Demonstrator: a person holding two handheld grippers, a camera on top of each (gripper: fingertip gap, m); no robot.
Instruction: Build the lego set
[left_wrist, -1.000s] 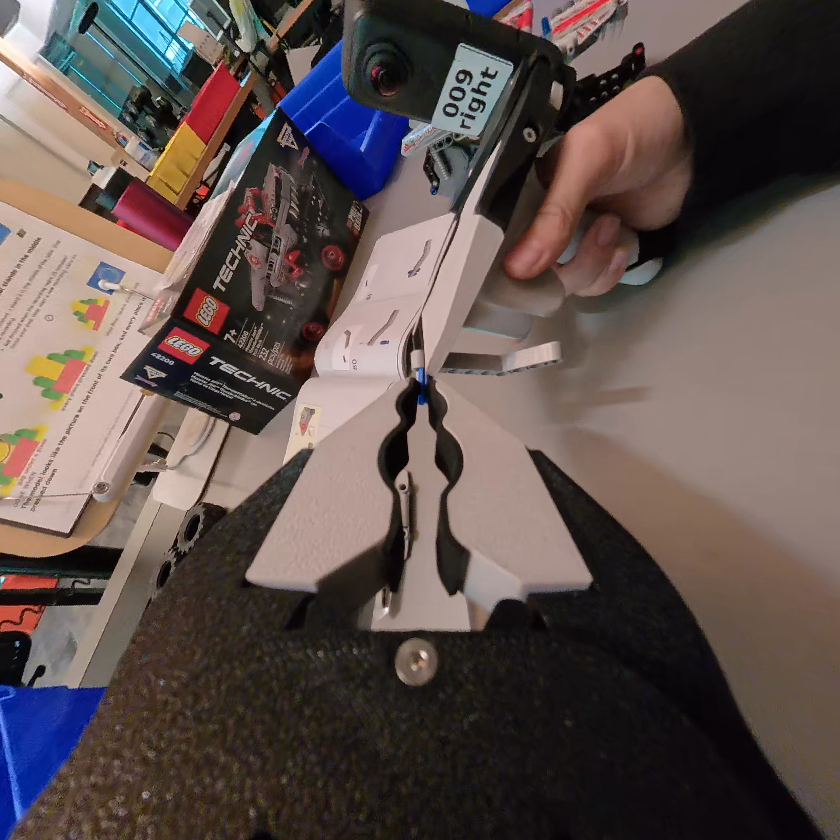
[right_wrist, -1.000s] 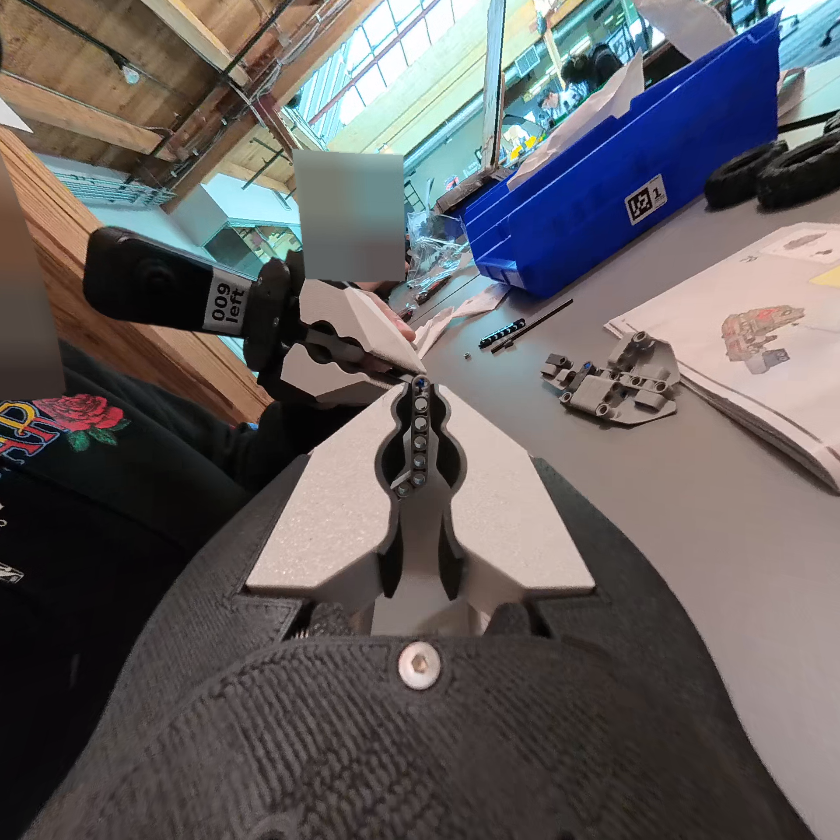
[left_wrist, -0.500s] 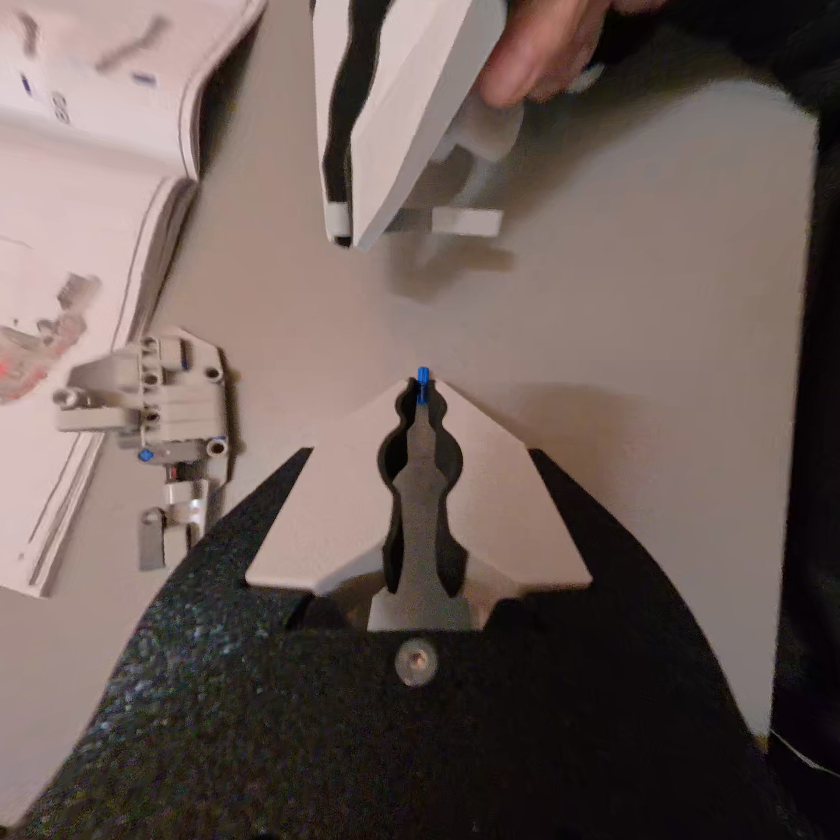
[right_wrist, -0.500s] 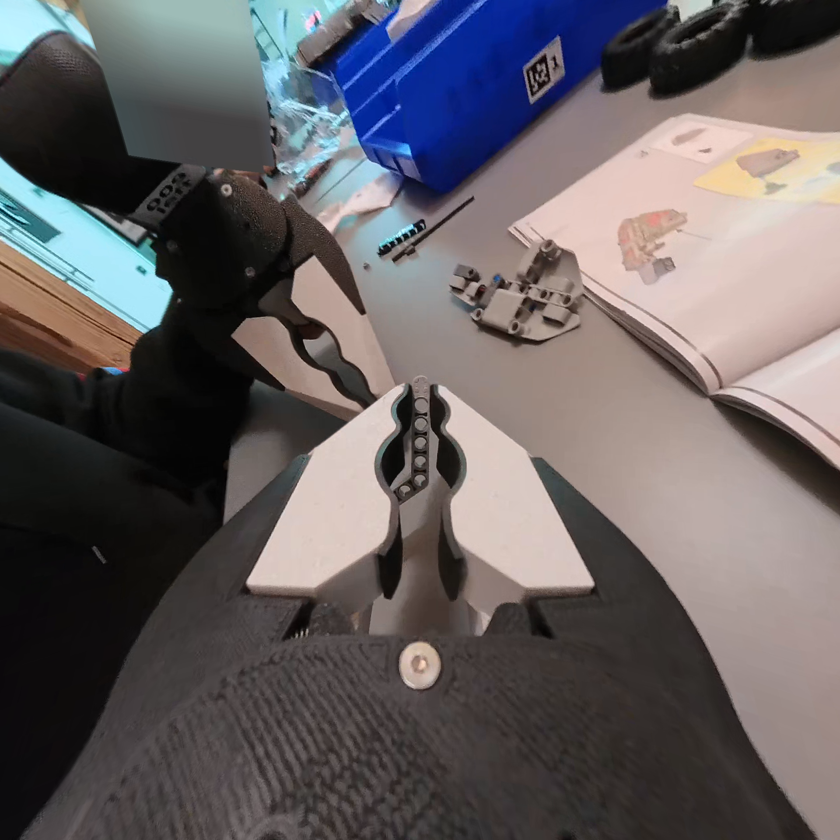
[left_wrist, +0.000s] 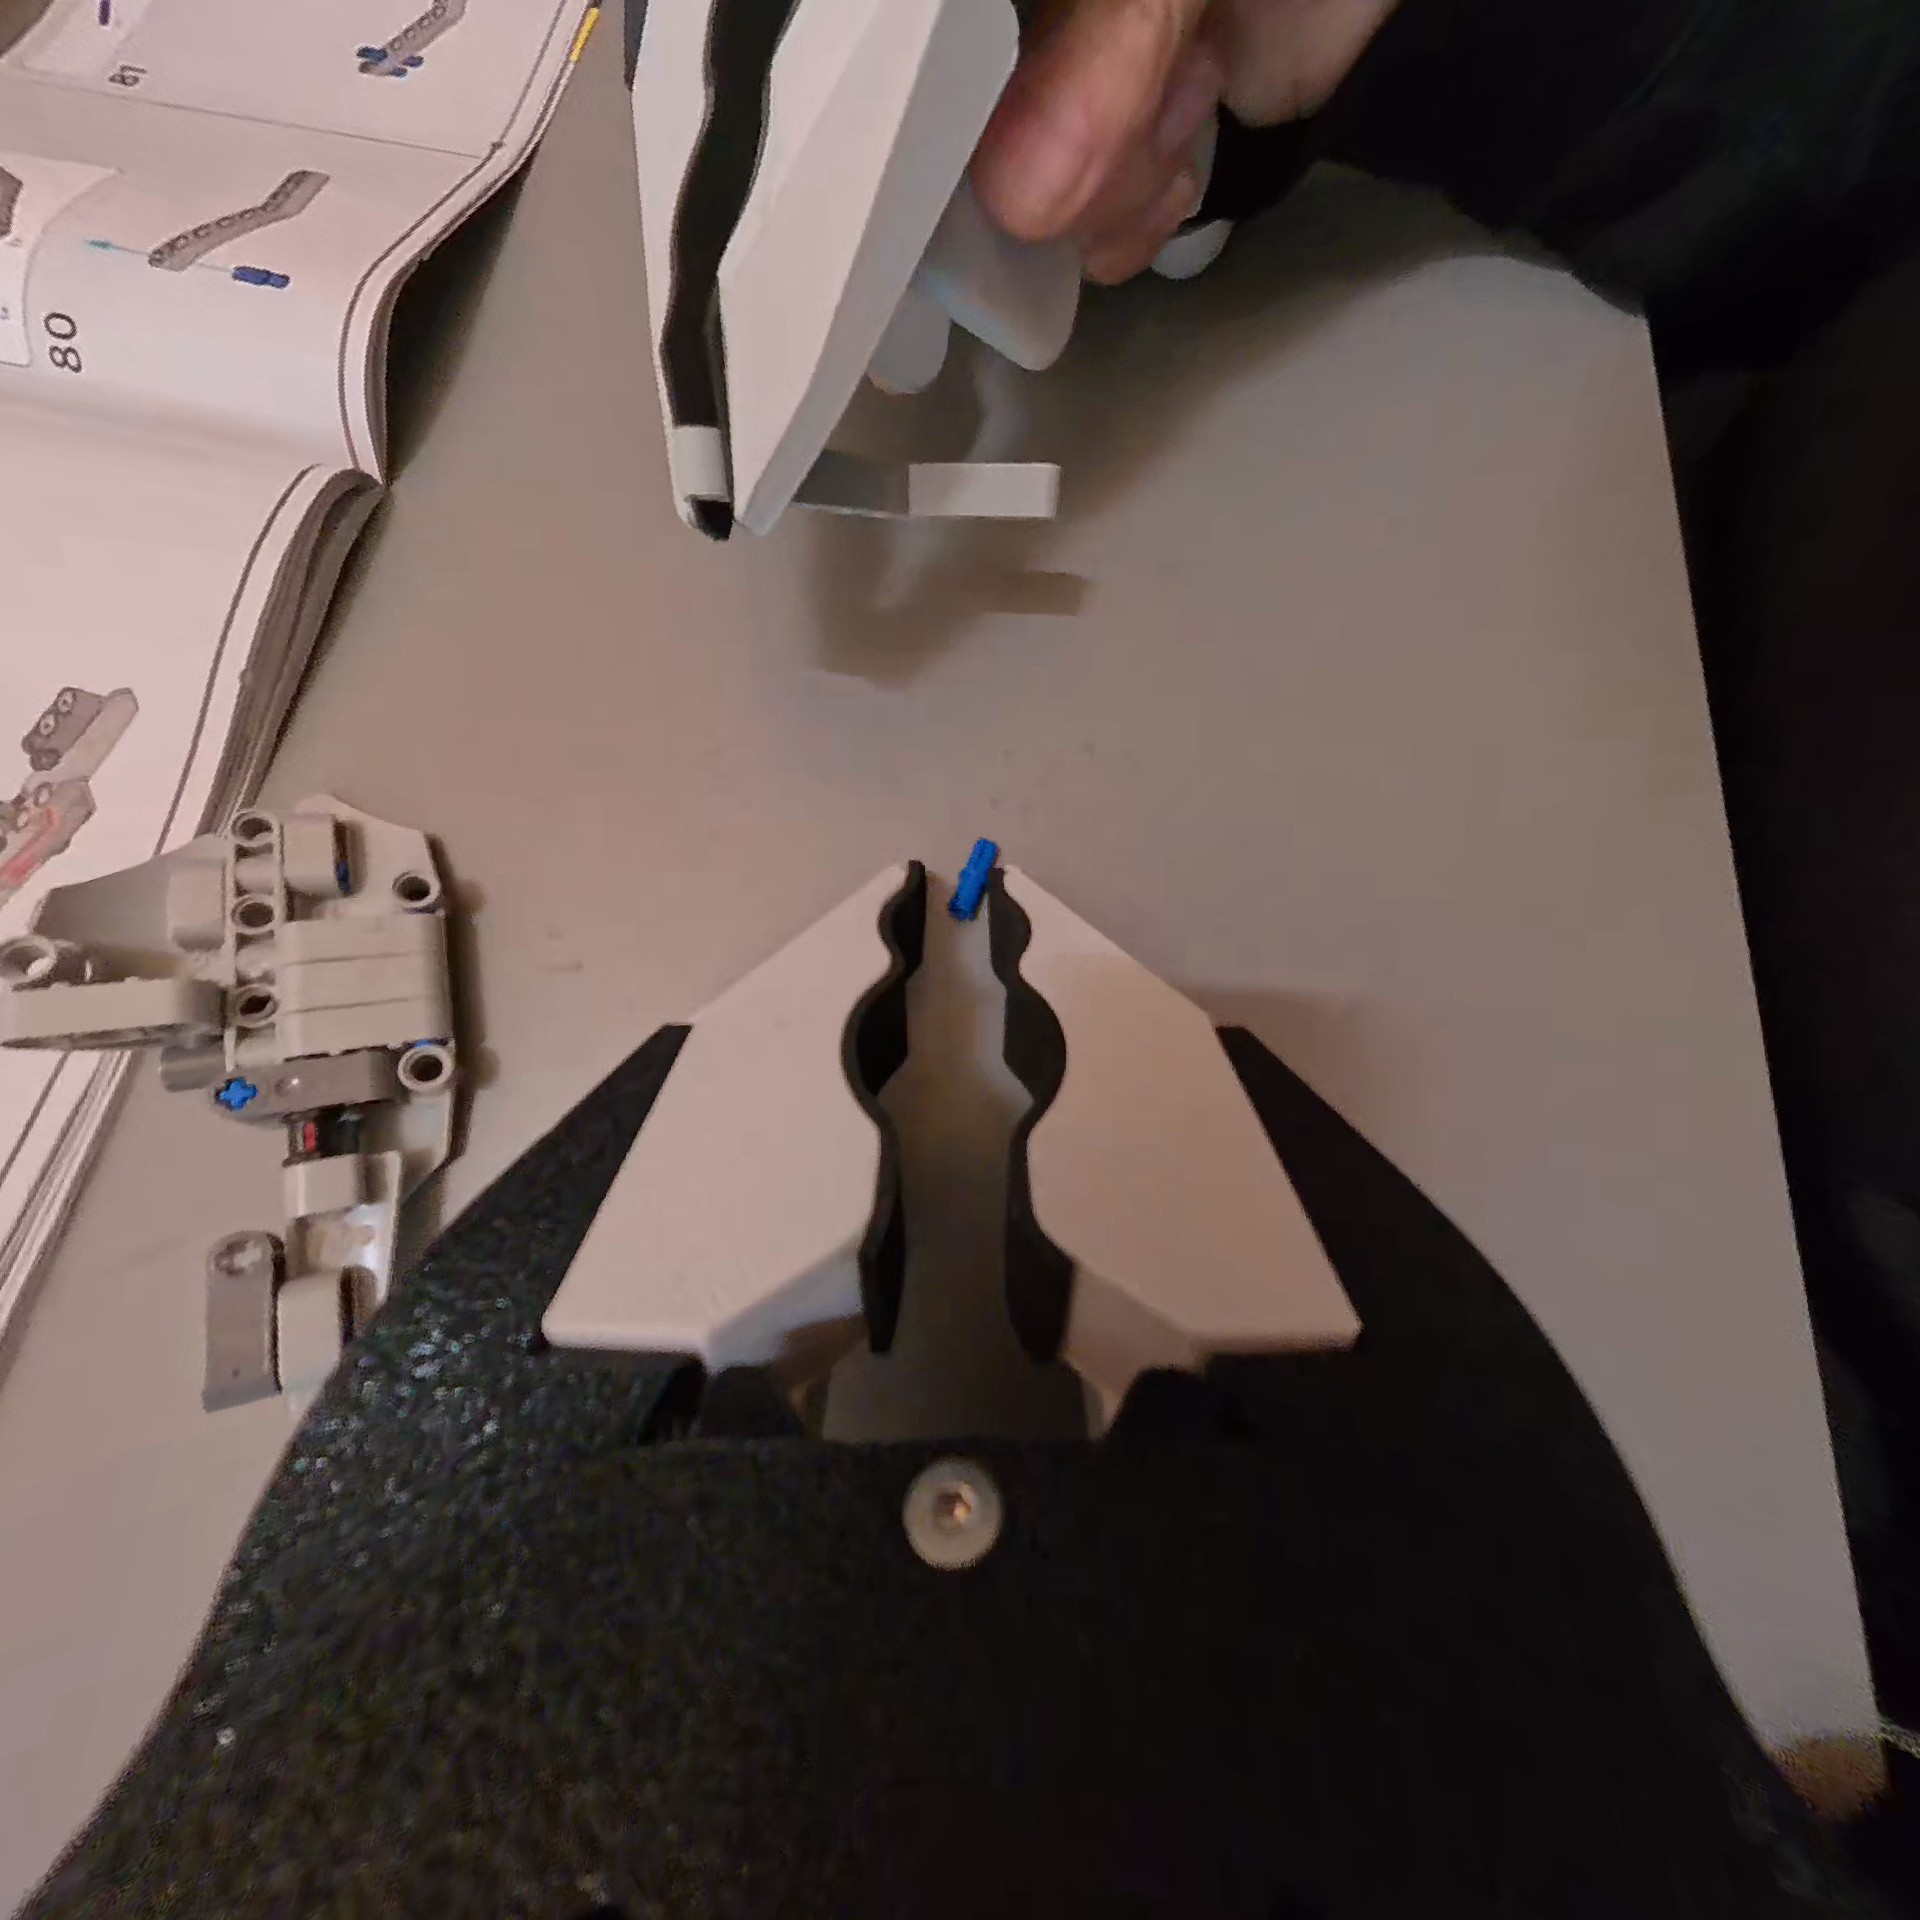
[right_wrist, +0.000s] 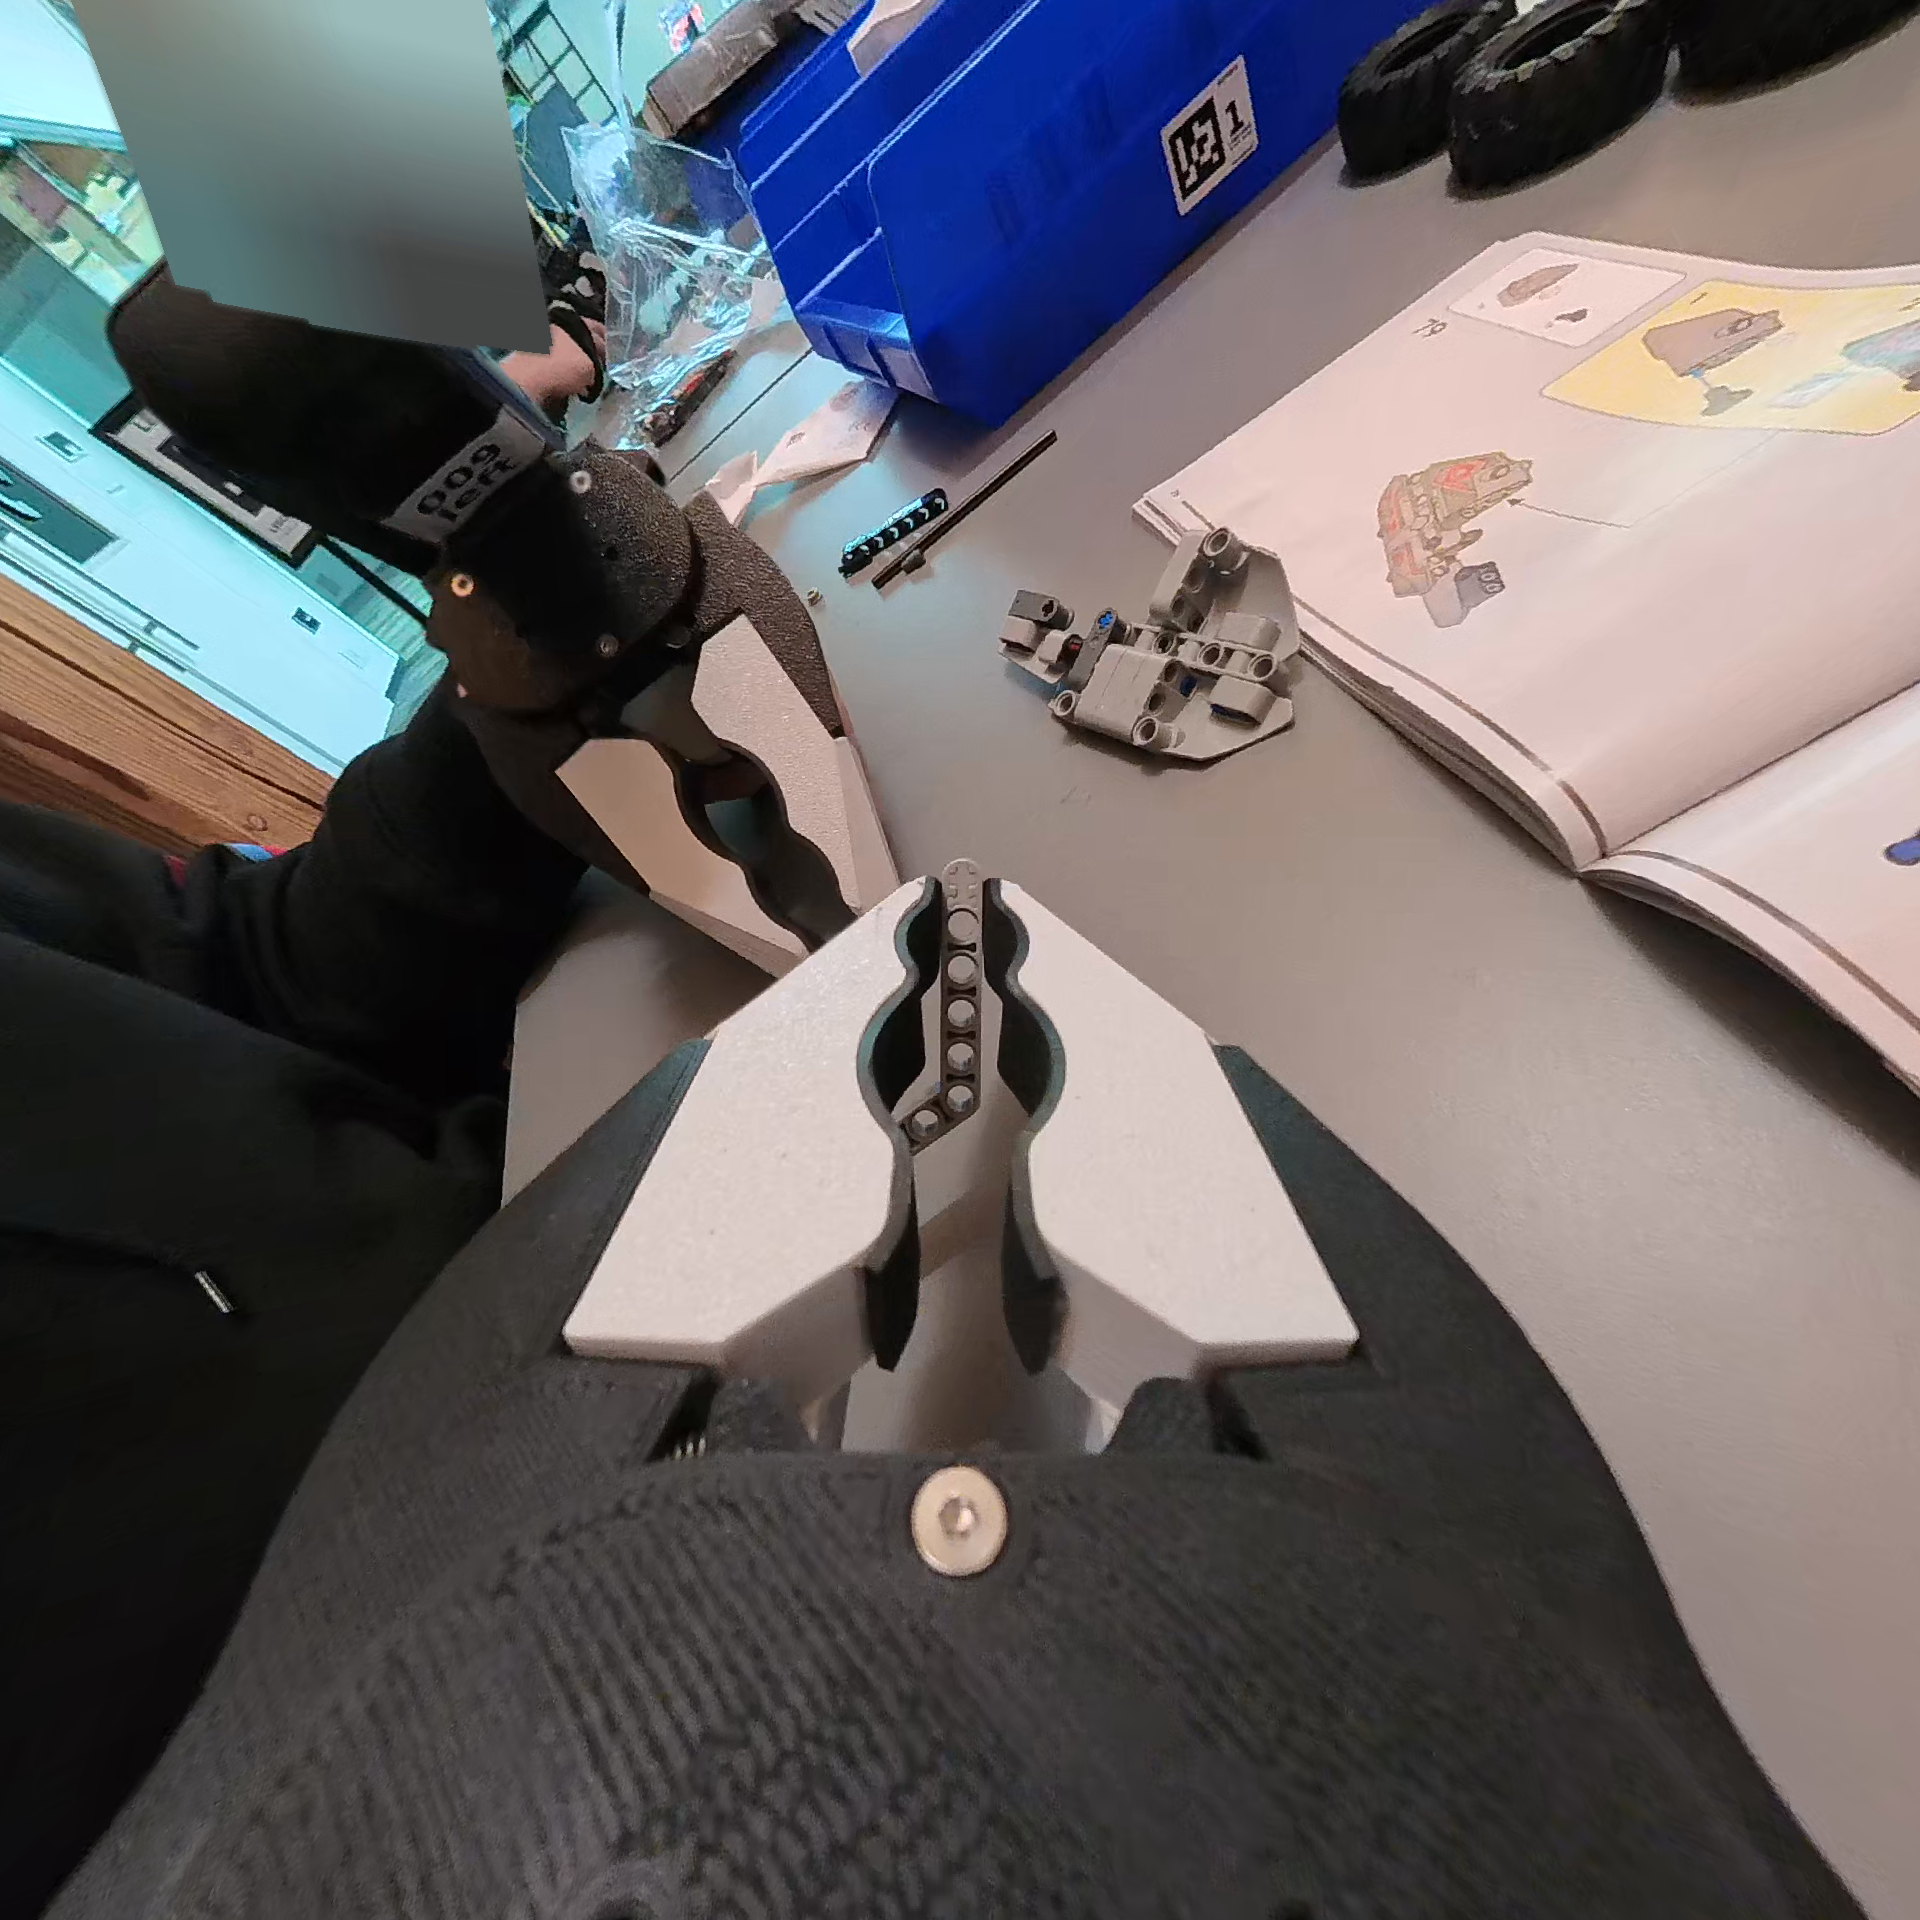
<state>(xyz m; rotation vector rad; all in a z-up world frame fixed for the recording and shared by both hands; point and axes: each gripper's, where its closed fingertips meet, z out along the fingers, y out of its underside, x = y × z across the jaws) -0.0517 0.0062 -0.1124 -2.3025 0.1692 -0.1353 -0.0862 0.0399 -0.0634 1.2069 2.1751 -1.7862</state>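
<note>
My left gripper (left_wrist: 956, 875) points down at the grey table, its jaws slightly apart. A small blue pin (left_wrist: 974, 894) sits tilted at the tips, against the right finger; I cannot tell if it rests on the table. My right gripper (right_wrist: 961, 883) is shut on a grey bent beam (right_wrist: 961, 997) with several holes. It also shows in the left wrist view (left_wrist: 717, 509), above the table, with the beam's end (left_wrist: 982, 488) sticking out sideways. A grey part-built assembly (left_wrist: 301, 997) lies on the table to the left, and shows in the right wrist view (right_wrist: 1153, 665).
The open instruction booklet (right_wrist: 1610, 623) lies beside the assembly. A blue bin (right_wrist: 1039, 208), black tyres (right_wrist: 1507, 73), a black axle (right_wrist: 966, 509) and a plastic bag (right_wrist: 665, 239) stand farther back. The table edge (left_wrist: 1725, 935) and a dark sleeve are at the right. Some 7 centimeters of space lies between my two pairs of fingers.
My left gripper's jaws have parted and the blue pin now sits tilted at the right fingertip. The left gripper swung down from facing the right gripper towards the table. The right gripper keeps its beam.
</note>
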